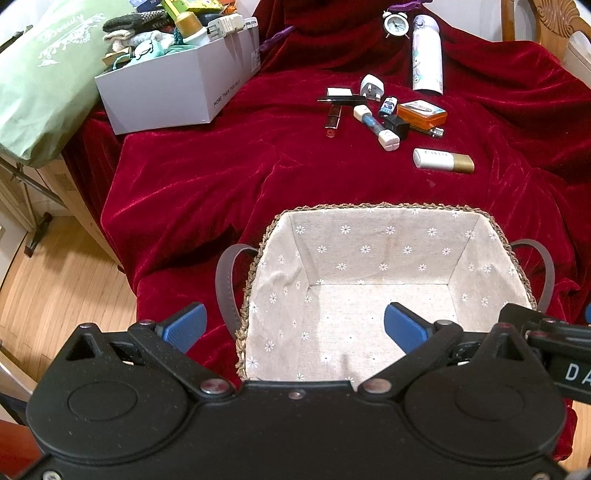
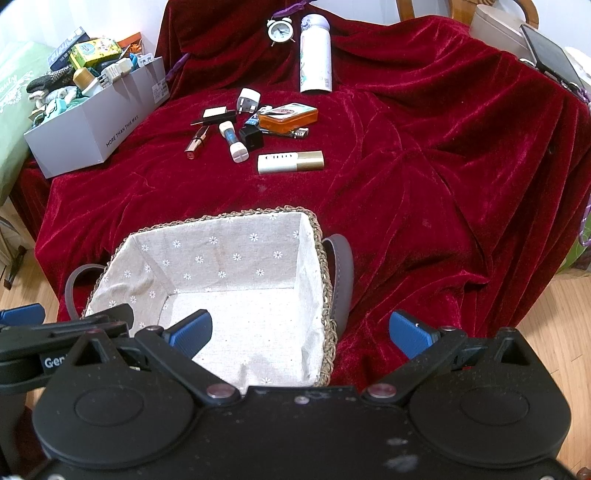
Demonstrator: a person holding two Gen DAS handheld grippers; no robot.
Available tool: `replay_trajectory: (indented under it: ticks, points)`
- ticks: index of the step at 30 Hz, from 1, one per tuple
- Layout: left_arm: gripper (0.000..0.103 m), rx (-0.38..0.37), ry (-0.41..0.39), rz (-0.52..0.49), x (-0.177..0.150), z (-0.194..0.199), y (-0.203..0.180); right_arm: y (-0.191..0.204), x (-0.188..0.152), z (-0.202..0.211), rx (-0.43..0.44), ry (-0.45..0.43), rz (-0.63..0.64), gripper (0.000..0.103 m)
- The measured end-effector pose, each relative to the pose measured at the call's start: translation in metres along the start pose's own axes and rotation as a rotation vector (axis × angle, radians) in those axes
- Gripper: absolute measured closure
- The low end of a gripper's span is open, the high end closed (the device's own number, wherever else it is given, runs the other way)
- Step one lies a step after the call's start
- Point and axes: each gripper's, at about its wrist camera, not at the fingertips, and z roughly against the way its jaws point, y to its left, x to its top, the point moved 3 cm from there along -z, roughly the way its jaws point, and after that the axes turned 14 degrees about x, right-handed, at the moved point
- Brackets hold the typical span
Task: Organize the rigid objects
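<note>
1. Velvet, dark red: cloth draped over the whole work surface, ahead of and beneath both my claws.
2. Woven basket, cloth-lined, nothing in it; directly below and ahead of my left claw, and ahead-left of my right claw.
3. Left claw: blue pads wide apart, nothing between them; one pad outside the basket's left rim, the other over its floor.
4. Right claw: pads likewise spread and unladen; its left pad over the basket, its right pad over bare cloth.
5. Rigid items, clustered well beyond the basket's far rim: white-and-gold tube, orange tin, white plug, black cube, lipstick.
6. Further back: white bottle, alarm clock.
7. Grey box of mixed goods, far ahead-left.
8. Judgement: the tube is nearest, its long axis crosswise to my reach; it lies almost straight ahead of the right claw, which looks better placed.
</note>
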Motion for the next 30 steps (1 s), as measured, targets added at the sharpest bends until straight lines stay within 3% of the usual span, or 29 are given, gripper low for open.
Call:
replay_trajectory:
  ticks: [21, 27, 30]
  points:
    - [0.007, -0.041, 0.012, 0.028, 0.002, -0.001, 0.004, -0.002, 0.002, -0.001, 0.027, 0.002, -0.009, 0.000]
    - [0.017, -0.094, 0.053, 0.011, 0.002, -0.008, -0.002, -0.005, 0.003, -0.008, 0.061, 0.016, -0.016, 0.000]
    - [0.018, -0.084, 0.037, -0.016, 0.004, -0.010, -0.006, -0.008, 0.004, -0.016, 0.079, 0.036, -0.019, 0.000]
